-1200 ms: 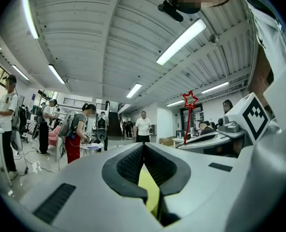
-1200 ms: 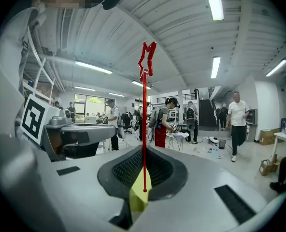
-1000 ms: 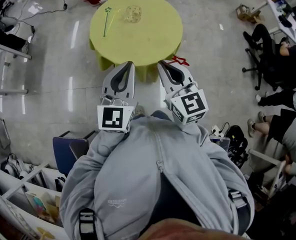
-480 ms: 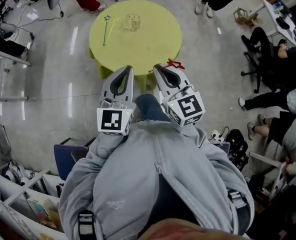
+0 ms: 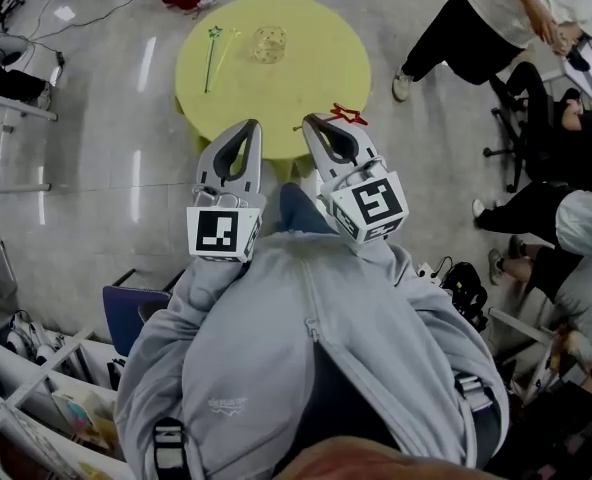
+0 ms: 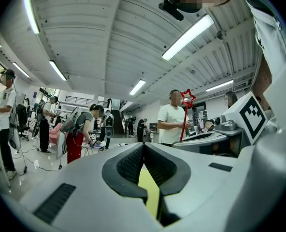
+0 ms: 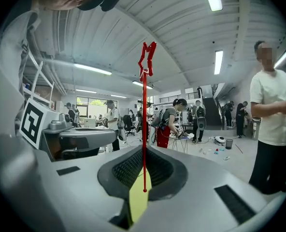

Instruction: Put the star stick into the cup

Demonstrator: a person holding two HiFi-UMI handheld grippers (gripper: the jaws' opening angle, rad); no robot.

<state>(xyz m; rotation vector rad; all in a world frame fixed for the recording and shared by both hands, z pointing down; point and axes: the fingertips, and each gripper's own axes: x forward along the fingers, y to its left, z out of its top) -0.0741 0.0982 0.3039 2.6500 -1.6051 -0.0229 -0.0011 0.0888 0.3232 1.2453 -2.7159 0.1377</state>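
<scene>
Far left in the head view we're just seeing shiny grey floor. Then the round yellow table (image 5: 316, 68) is sitting ahead of us. On its left part a green star stick (image 5: 211, 56) is lying flat with a paler yellow stick (image 5: 226, 41) just beside it. The clear cup (image 5: 268, 44) is standing upright a little to the right of those two.

Moving right, we're holding the left gripper (image 5: 248, 125) out level toward the table, with its tips short of the near edge. In the left gripper view its jaws are meeting tip to tip with nothing caught in them. Only a sliver of yellow table is showing through the gap behind the tips.

Right next to it we're holding the right gripper (image 5: 312, 121), and this one is doing the carrying. Its jaws are pinching the thin stem of the red star stick (image 7: 144, 129), so they're about as narrow as they go. In the right gripper view the stem is running straight up from between the pads with the red star outline at the top, and a short bit of stem is hanging below the pinch. In the head view the star is showing just past the tips, near the table's near edge and well apart from the cup.

Further right, a person in a white top (image 5: 456, 23) is standing near the table. At the far right edge, seated people are sitting by a black office chair (image 5: 511, 133).
</scene>
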